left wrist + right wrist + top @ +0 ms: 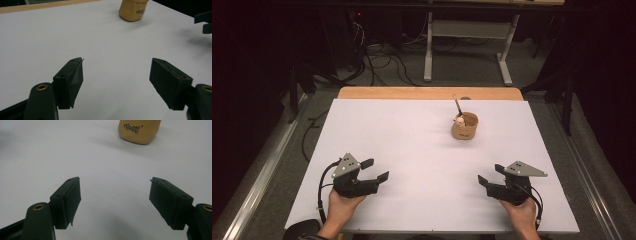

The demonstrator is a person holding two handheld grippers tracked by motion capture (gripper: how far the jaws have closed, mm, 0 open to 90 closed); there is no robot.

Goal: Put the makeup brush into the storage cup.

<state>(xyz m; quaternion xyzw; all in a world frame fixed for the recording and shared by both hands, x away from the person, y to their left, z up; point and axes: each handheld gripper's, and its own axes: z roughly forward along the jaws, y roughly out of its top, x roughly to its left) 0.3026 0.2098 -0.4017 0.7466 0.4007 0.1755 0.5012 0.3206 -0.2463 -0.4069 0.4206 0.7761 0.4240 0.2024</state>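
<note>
Holding our left gripper and right gripper low over the white table, both jaws wide apart, nothing between them; tan cup, stick inside, stands farther off, nearer the right one.

The cup looks like matt tan paper or card with dark printed lettering. Beneath it, the table has a smooth, matt white top, with a bare wood edge behind the cup. The jaws look like matt black plastic.
</note>
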